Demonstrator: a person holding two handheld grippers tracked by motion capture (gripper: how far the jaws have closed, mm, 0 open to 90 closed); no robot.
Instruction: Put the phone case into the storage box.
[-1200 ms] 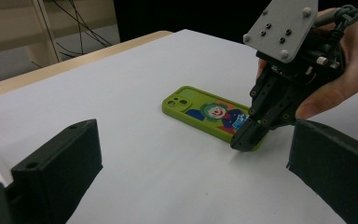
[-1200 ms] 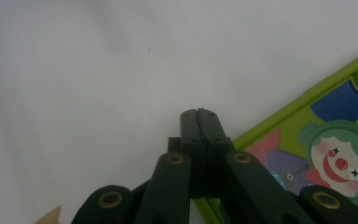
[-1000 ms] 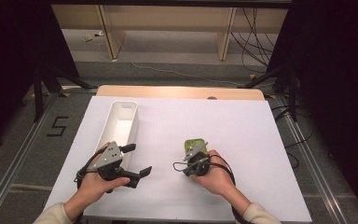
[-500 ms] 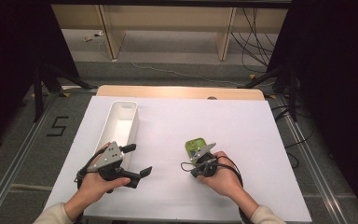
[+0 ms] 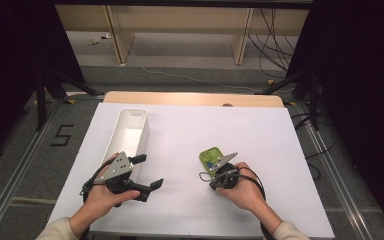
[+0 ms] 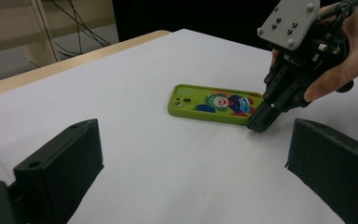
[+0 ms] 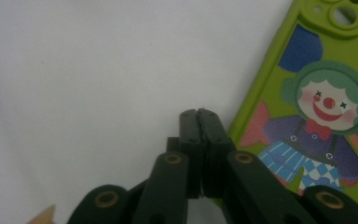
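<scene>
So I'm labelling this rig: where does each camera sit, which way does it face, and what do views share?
High view: above the person's side, looking forward and down on the table; both forearms, left gripper and right gripper show.
Left gripper view: rides the left gripper, looking between its open jaws at the phone case and the right gripper.
Right gripper view: rides the right gripper, looking down past its shut jaws beside the case.
Shared: all three show the case.

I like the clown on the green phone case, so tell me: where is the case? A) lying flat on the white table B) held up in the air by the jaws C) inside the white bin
A: the phone case lies flat on the table, with the right gripper shut beside it, gripping nothing.
</scene>
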